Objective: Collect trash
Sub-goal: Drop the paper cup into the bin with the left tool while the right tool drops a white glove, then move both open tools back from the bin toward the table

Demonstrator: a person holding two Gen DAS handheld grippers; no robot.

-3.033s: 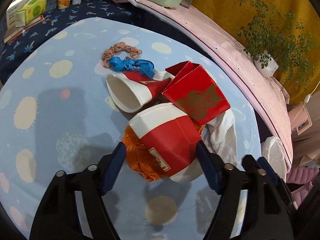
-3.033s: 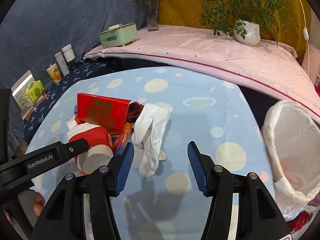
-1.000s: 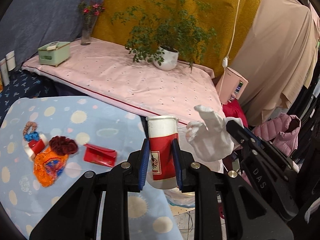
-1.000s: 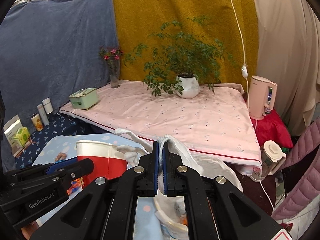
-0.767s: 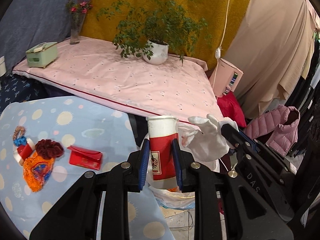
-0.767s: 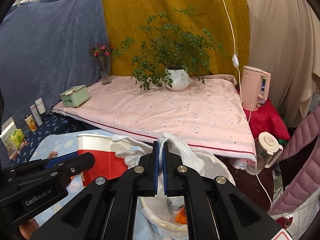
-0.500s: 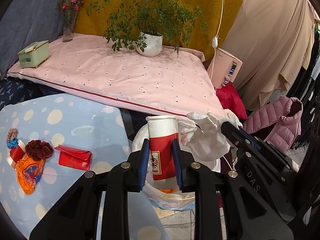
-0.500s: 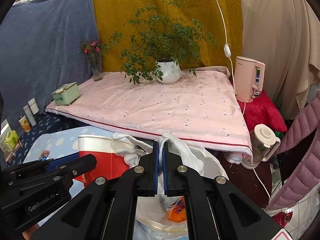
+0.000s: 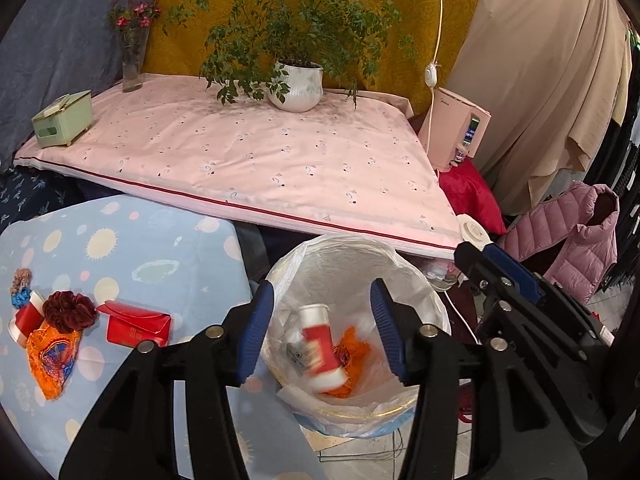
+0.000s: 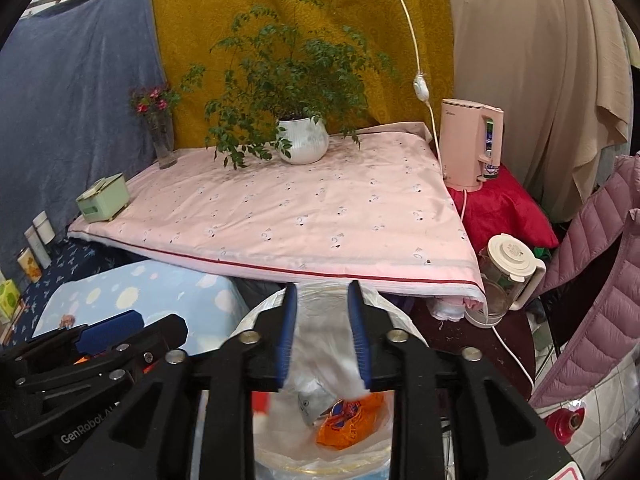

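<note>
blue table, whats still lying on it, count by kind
paper cup: 1
red box: 1
orange wrapper: 1
dark red scrunchie: 1
peach scrunchie: 1
blue scrunchie: 1
total: 6

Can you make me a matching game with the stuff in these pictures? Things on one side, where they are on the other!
Things:
1. red and white paper cup
2. red envelope
3. potted plant
4. pink kettle

Places:
A. on the blue spotted cloth
B. on the pink sheet
C. inside the bin bag
D. on the red cloth

Pairs: 1-C, 2-A, 3-B, 4-D
</note>
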